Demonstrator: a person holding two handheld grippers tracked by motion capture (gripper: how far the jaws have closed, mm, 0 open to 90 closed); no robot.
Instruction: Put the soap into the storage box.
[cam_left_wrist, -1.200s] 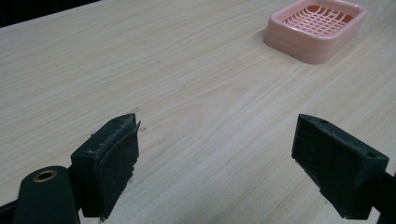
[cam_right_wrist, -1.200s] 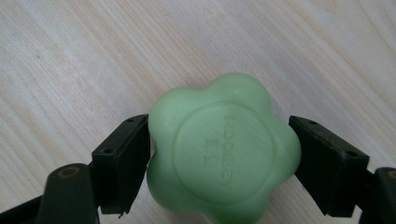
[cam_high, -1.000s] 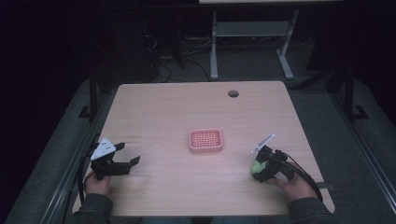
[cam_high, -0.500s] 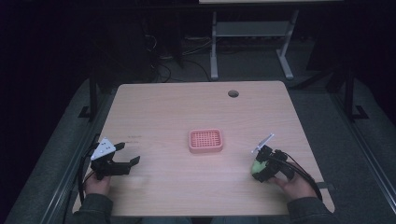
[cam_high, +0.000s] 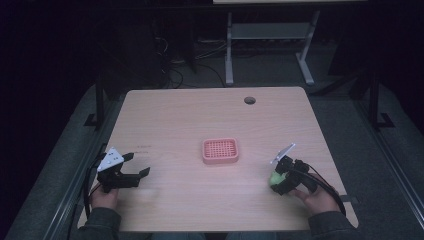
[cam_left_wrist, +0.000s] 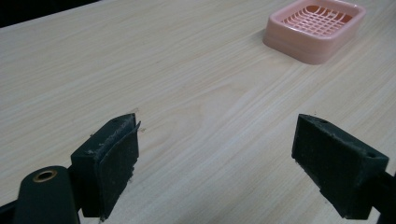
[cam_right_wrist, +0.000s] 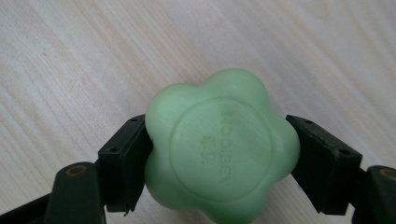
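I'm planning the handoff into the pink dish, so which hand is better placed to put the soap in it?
The right. Its gripper is shut on the green soap, just right of the pink dish. The left gripper is open, holds nothing, and sits farther from the dish.

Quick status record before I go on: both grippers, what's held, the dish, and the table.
left gripper: open, jaws wide apart, nothing between them, near the table's left front
right gripper: shut on green soap, near the table's right front
green soap: flower-shaped bar with raised lettering, clamped on two opposite sides by the black jaws
pink soap dish: slotted tray, nothing in it, at mid-table between the two grippers
table: light wood top, round cable hole near its far edge
soap in dish: not yet
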